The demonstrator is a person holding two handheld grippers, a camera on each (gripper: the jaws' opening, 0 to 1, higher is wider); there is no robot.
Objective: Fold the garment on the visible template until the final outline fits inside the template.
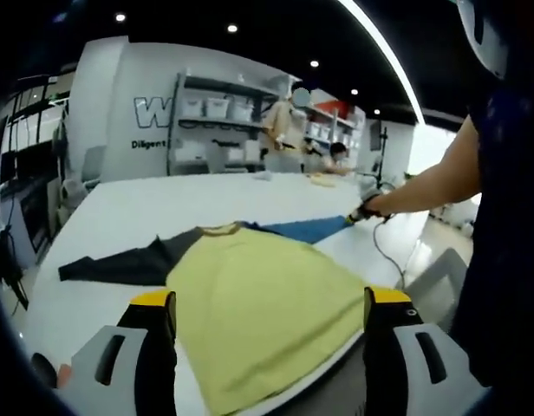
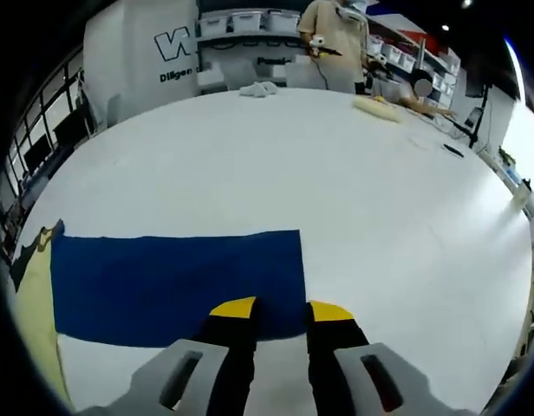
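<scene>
long-sleeved shirt, yellow-green cloth body point(image 1: 267, 303), is lying flat on the white table point(image 2: 336, 173). you're pinching its stretched blue sleeve point(image 2: 176, 282) at the edge with the right gripper point(image 2: 280, 310), likely readying a fold. left gripper point(image 1: 270, 303) is hovering, jaws spread.

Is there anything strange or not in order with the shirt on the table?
Nothing looks damaged or spilled. The garment lies flat on the white table, but its lower hem hangs past the near edge. Its sleeves do not match: one dark sleeve, one blue sleeve. The right gripper is at the blue sleeve's edge.
</scene>
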